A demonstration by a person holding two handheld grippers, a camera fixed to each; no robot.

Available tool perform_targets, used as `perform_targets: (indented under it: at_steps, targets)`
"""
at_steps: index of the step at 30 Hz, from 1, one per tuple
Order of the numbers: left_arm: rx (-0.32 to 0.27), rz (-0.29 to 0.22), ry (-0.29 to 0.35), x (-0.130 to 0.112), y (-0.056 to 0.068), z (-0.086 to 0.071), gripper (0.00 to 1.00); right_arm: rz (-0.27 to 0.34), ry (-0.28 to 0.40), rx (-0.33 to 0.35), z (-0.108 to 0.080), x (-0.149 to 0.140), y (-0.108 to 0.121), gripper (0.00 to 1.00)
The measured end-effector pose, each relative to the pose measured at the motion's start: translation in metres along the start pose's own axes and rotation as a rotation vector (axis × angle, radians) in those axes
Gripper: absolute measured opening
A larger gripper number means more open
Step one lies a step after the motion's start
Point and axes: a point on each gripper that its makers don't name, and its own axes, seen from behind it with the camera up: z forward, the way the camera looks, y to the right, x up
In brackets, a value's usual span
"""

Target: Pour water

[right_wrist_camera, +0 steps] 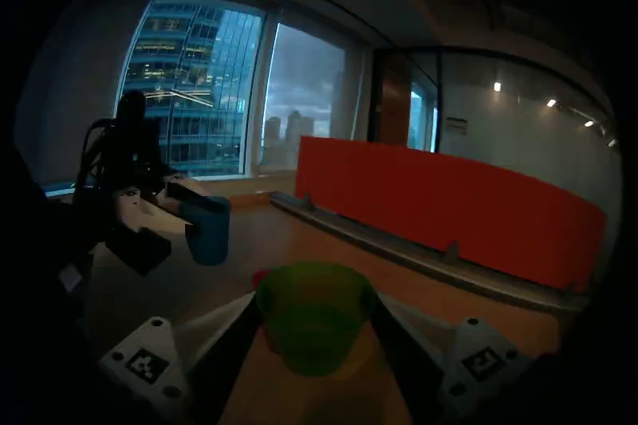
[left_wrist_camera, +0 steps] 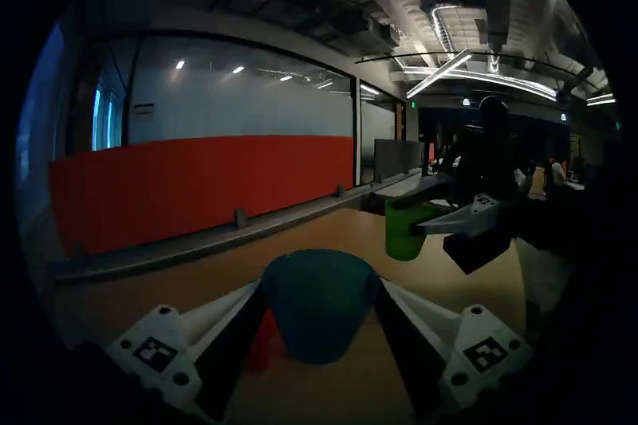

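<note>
Blue cup (left_wrist_camera: pixel 319 309): nearest the lens in the left gripper view, upright, rim up, pinched at mid-wall.
Left gripper (left_wrist_camera: pixel 319 297): both fingers pressed on the blue cup's sides; white fingers with dark inner pads.
Green cup (right_wrist_camera: pixel 315 317): upright in the right gripper view, clamped the same way.
Right gripper (right_wrist_camera: pixel 315 305): closed on the green cup, one finger on each side.
Spacing: each view shows the other cup farther off, the two cups apart, neither tipped.
Shapes: both cups tapered, wider at the rim, smooth, probably plastic; green looks slightly translucent.
Handling: judged light and a little flexible; smooth walls may slip, hard pinching may buckle them. The taper helps, and mid-wall below the rim is the best hold.
Water: level hidden; cannot tell which cup is full.
Table (left_wrist_camera: pixel 239 265): flat, orange-brown, wood-like, matte.
Red bit (left_wrist_camera: pixel 259 345): low beside the blue cup; too dim to identify.
Red panel (left_wrist_camera: pixel 199 186): long, flat, along the table's far edge.
Stage: pour apparently not yet begun.
</note>
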Motion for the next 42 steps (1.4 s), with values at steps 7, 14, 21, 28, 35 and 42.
perform_targets:
  at_steps: [7, 14, 21, 28, 35, 42]
  targets:
    - [0.001, 0.008, 0.056, 0.019, 0.007, 0.000, 0.89, -0.001, 0.035, 0.003, 0.000, 0.013, 0.000, 0.92]
    - [-0.006, 0.012, 0.079, 0.027, 0.010, -0.001, 0.89, -0.005, 0.046, 0.008, 0.001, 0.018, -0.002, 0.92]
    - [-0.011, 0.021, 0.075, 0.028, 0.014, -0.002, 0.89, -0.019, 0.049, 0.010, 0.003, 0.025, -0.002, 0.92]
    - [-0.021, 0.015, 0.076, 0.028, 0.017, -0.001, 0.89, -0.051, 0.055, 0.022, 0.004, 0.037, -0.004, 0.92]
    - [-0.026, 0.011, 0.076, 0.026, 0.019, 0.002, 0.89, -0.108, 0.059, 0.032, 0.006, 0.049, -0.007, 0.92]
    - [-0.036, 0.013, 0.070, 0.022, 0.025, 0.004, 0.89, -0.173, 0.069, 0.034, 0.006, 0.063, -0.008, 0.92]
